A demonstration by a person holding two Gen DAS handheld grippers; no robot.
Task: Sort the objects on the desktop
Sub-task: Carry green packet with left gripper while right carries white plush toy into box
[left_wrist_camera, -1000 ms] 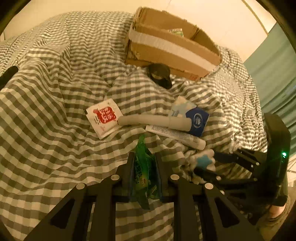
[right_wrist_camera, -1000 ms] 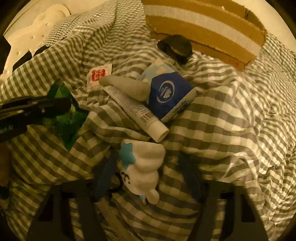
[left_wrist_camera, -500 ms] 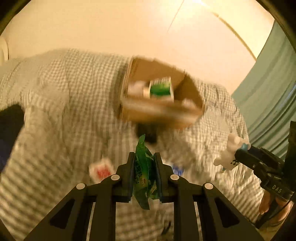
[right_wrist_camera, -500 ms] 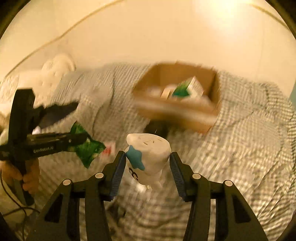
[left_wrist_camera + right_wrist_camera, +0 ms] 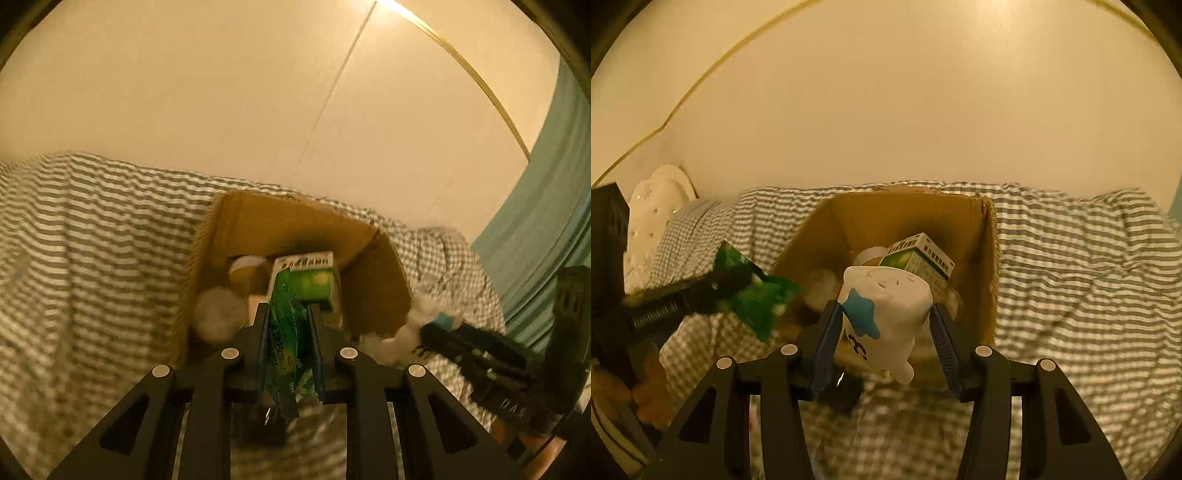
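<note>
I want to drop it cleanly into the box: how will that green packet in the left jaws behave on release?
The green packet looks like thin, crinkled film, so it is probably floppy and light. It sticks out above and below the left gripper, so it may flutter, not drop straight. Being flat, it is unlikely to roll in the cardboard box.

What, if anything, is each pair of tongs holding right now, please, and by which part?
Left tongs pinch a crinkly green plastic sachet across its middle; right tongs clamp a white figurine with a blue star by its sides.

Ahead of both tongs, matt corrugated cardboard box (image 5: 982,258) is lying on woven checked cloth (image 5: 1071,266); glossy green plastic sachet (image 5: 286,332) is creasing between pads.
</note>
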